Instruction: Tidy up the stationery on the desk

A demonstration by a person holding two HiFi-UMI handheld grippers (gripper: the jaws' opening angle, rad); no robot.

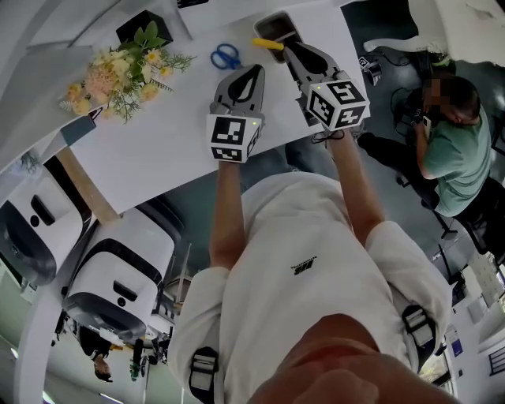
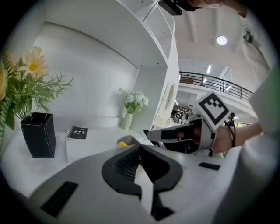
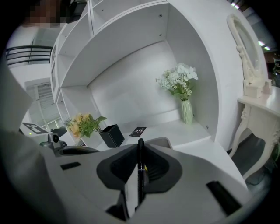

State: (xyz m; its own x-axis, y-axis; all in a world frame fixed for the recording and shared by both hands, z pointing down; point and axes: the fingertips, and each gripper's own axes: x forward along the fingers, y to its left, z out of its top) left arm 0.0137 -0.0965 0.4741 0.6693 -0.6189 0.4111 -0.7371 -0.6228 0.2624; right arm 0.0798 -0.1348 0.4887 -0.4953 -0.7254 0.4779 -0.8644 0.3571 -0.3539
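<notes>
My right gripper (image 3: 140,164) is shut on a black pen (image 3: 140,175) that stands upright between its pads. In the head view this gripper (image 1: 287,47) hangs at the rim of a grey pen tray (image 1: 276,24) at the desk's far edge. A yellow pen-like item (image 1: 268,43) lies across that tray and shows again as a yellow end (image 2: 123,143) in the left gripper view. My left gripper (image 2: 140,153) is shut with nothing in it. It hovers over the white desk (image 1: 173,134), left of the right one (image 2: 175,134). Blue scissors (image 1: 226,56) lie just beyond it.
A black pot of flowers (image 1: 146,30) stands at the desk's far left, with a small dark notebook (image 2: 78,132) beside it. A white vase of flowers (image 3: 187,111) stands near the shelf wall. White chairs (image 1: 118,276) are below the desk. A person (image 1: 450,150) sits at right.
</notes>
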